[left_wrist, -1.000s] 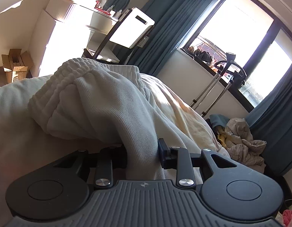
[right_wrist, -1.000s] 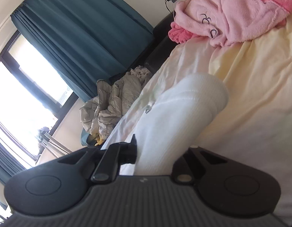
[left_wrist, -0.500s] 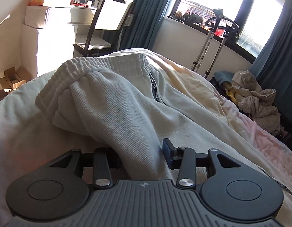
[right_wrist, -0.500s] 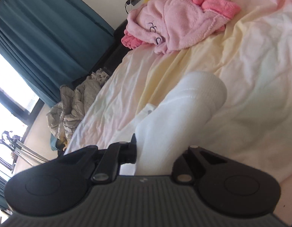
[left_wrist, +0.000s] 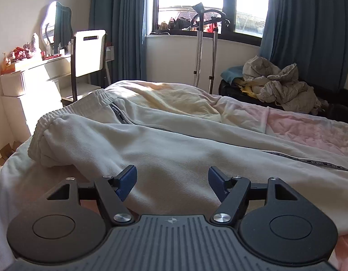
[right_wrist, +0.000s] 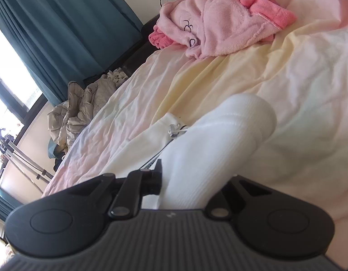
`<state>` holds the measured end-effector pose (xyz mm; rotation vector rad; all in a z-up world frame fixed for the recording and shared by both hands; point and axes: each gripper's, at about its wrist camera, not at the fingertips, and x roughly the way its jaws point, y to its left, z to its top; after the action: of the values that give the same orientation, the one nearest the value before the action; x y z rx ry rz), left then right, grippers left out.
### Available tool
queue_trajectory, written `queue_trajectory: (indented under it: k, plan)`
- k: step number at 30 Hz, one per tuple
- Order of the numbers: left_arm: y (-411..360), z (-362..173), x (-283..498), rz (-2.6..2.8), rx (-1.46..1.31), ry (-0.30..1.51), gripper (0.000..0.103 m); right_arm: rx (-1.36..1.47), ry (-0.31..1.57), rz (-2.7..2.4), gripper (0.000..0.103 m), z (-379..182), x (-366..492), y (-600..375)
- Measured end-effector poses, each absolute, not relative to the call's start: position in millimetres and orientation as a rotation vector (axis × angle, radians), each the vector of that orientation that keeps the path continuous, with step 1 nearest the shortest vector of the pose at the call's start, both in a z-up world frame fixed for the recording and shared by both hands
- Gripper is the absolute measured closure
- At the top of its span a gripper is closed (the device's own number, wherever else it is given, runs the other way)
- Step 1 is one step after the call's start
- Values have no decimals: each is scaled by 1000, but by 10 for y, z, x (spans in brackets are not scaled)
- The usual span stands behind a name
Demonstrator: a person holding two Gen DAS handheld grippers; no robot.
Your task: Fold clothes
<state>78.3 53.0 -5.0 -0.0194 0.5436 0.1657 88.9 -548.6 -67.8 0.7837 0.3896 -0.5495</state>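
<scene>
Two grippers are seen over a bed (left_wrist: pixel 309 133) on which cream sweatpants (left_wrist: pixel 174 149) are laid flat. The left gripper (left_wrist: pixel 172 178) is held with its blue-tipped fingers (left_wrist: pixel 128 177) spread apart and nothing between them, the trouser fabric lying just ahead of and beneath the tips, the elastic waistband further ahead to their left. The right gripper (right_wrist: pixel 194 180) is clamped on a white ribbed cuff of the sweatpants (right_wrist: pixel 219 149), which sticks out forward between the fingers, with a pink fleece garment (right_wrist: pixel 219 20) well beyond them.
</scene>
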Motion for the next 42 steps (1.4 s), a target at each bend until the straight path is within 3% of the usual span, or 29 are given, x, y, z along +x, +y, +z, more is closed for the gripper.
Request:
queue_trajectory:
  k: [8, 22, 29, 37, 39, 42]
  plan:
    - [465, -516, 1204, 126, 44, 652, 29, 605, 304, -603, 91, -286, 1004, -5122]
    - [967, -57, 924, 94, -236, 448, 29, 0, 42, -301, 92, 855, 1448, -2616]
    - [1515, 154, 644, 161, -434, 284, 29, -194, 106, -24, 91, 348, 1419, -993]
    - [1737, 34, 695, 150, -529, 313, 29, -278, 248, 211, 89, -3, 1083, -747]
    - [1700, 1, 735, 125, -537, 325, 29, -298, 283, 269, 83, -81, 997, -701]
    - [1569, -46, 799, 58, -517, 357, 29, -328, 334, 356, 66, -198, 868, -634]
